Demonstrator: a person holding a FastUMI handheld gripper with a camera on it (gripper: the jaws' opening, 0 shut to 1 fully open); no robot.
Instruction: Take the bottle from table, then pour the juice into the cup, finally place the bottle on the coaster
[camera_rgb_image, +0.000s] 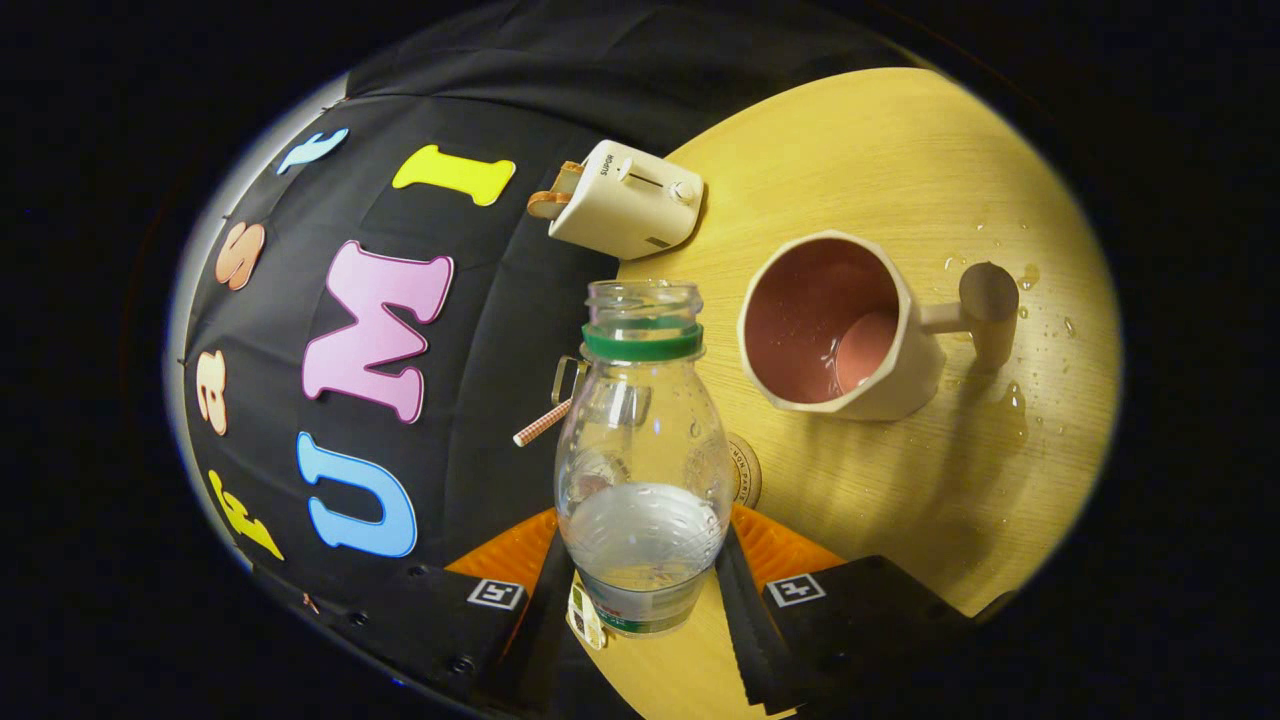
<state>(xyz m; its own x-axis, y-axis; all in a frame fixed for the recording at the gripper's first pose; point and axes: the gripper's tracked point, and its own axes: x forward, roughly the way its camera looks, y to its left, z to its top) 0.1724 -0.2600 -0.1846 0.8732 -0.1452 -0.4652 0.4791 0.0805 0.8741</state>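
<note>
**Bottle clamped, tilted view over the table**

Your bottle (640, 470) sits between the two fingers of the gripper (640, 590), and both fingers press against its lower body, one on each side, so it is pinched firmly. It is clear plastic with a green ring round its neck and no cap on its mouth. A small amount of clear liquid lies in its lower part, close to your fingers, and a label wraps the base.

Just beyond the bottle, to its right, you have the cup (840, 330), a faceted pale mug with a pinkish inside and a stubby handle pointing away from the bottle. Its opening faces you, and a little liquid shows at its bottom. The bottle's mouth is beside the cup's rim, apart from it.

Behind the bottle's body a round coaster (745, 470) peeks out, lying on the wooden table (900, 170). Water droplets are scattered on the wood around the cup's handle.

Farther off, at the table's edge, stands a white toaster (625, 200). A striped straw (540, 423) shows just left of the bottle.
</note>
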